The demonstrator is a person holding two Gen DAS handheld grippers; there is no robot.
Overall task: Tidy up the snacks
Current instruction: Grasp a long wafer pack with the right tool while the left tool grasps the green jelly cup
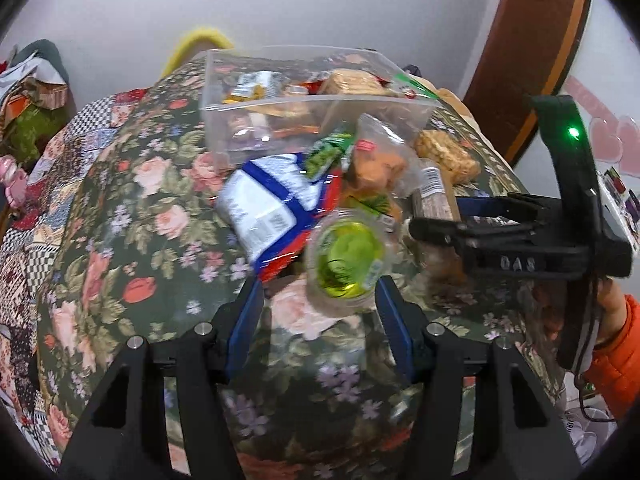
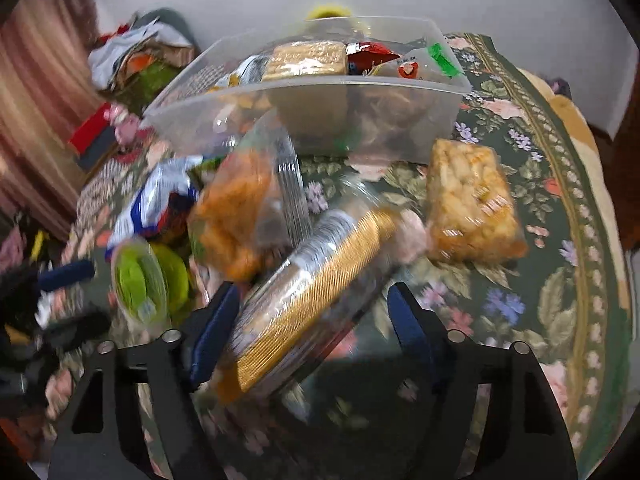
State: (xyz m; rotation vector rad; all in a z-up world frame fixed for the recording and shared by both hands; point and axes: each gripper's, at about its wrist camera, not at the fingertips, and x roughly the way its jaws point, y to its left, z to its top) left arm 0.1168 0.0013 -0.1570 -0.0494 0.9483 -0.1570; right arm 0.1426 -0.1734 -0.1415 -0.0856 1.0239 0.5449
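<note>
A clear plastic bin (image 1: 224,100) (image 2: 360,108) with several snacks in it stands at the back of the floral table. In front of it lies a pile: a blue-and-white packet (image 1: 264,200) (image 2: 160,196), a bag of orange snacks (image 1: 376,164) (image 2: 236,216), a rice-cracker pack (image 1: 448,156) (image 2: 472,212) and a green jelly cup (image 1: 348,260) (image 2: 140,280). My left gripper (image 1: 318,284) is open, its fingers on either side of the jelly cup. My right gripper (image 2: 312,300) (image 1: 436,216) is open around a gold-striped biscuit sleeve (image 2: 316,296) (image 1: 434,196).
A floral tablecloth (image 1: 140,240) (image 2: 520,300) covers the table, its edge falling away at left and right. Cluttered bags and cloth (image 1: 36,92) (image 2: 136,56) lie beyond the left side. A brown door frame (image 1: 532,52) stands at the back right.
</note>
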